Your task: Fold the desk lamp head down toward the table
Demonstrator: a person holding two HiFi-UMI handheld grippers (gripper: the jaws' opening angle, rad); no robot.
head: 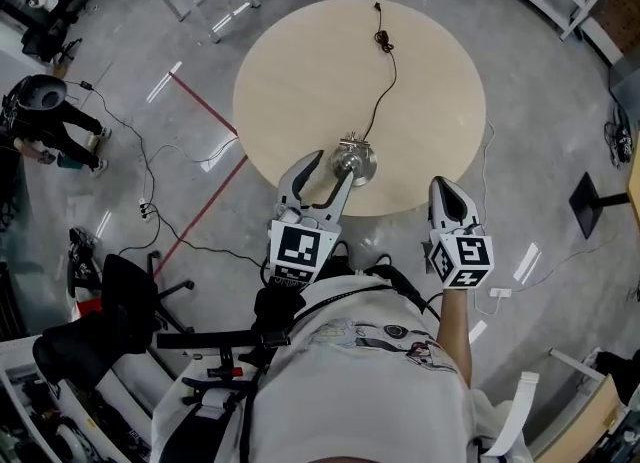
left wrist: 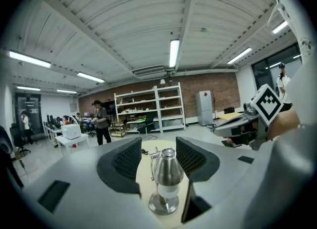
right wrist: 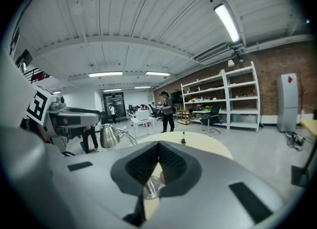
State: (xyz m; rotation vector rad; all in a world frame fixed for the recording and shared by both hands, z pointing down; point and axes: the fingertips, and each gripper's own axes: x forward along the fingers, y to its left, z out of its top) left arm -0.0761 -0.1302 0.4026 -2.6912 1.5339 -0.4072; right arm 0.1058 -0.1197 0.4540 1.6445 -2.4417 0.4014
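Observation:
The desk lamp is silver and stands near the front edge of the round wooden table. In the left gripper view its cone-shaped head sits upright over a white ring and a round base. My left gripper is open, one jaw on each side of the lamp head, and the pads are not touching it. My right gripper is shut and empty, off to the right at the table's front rim. From the right gripper view the lamp head appears at the left.
A black cable runs from the lamp across the table to a small plug at the far side. A black office chair stands at the lower left. A red tape line crosses the floor. A person and shelves are beyond the table.

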